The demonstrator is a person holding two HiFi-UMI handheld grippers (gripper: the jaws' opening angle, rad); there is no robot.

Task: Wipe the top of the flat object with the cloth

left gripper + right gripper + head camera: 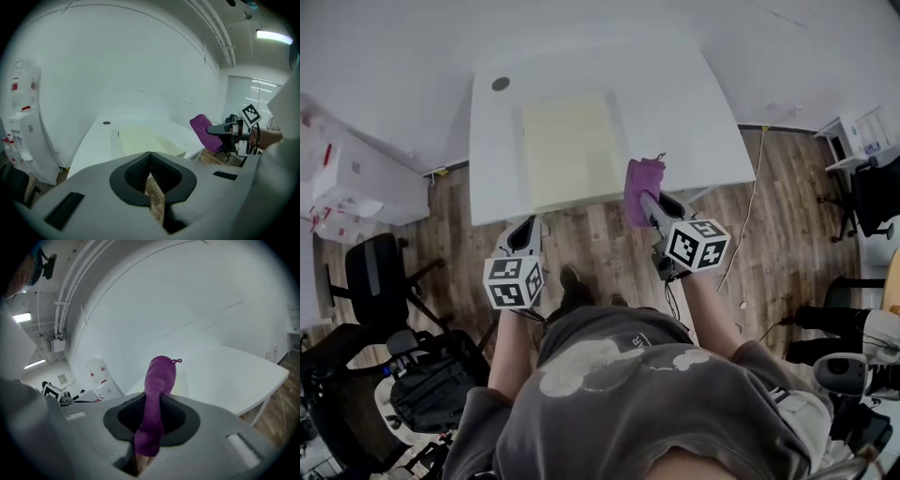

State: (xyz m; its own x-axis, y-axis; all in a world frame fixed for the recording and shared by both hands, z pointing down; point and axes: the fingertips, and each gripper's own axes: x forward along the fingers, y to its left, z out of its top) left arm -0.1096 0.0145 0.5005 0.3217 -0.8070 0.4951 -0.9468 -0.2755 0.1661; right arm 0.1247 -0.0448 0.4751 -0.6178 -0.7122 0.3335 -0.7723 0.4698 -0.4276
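Note:
A pale yellow flat board [572, 150] lies on the white table [694, 112], reaching the near edge; it shows too in the left gripper view as the board [145, 138]. My right gripper [645, 199] is shut on a purple cloth [641, 187], held in the air at the table's near edge, just right of the board. In the right gripper view the cloth [157, 394] stands up between the jaws. My left gripper [525, 234] is shut with nothing in it, over the floor in front of the table.
A round grommet [501, 83] sits at the table's far left. White boxes [352, 183] stand at the left, a black office chair [380, 281] by my left arm, and a cable [748, 211] runs down the wooden floor at the right.

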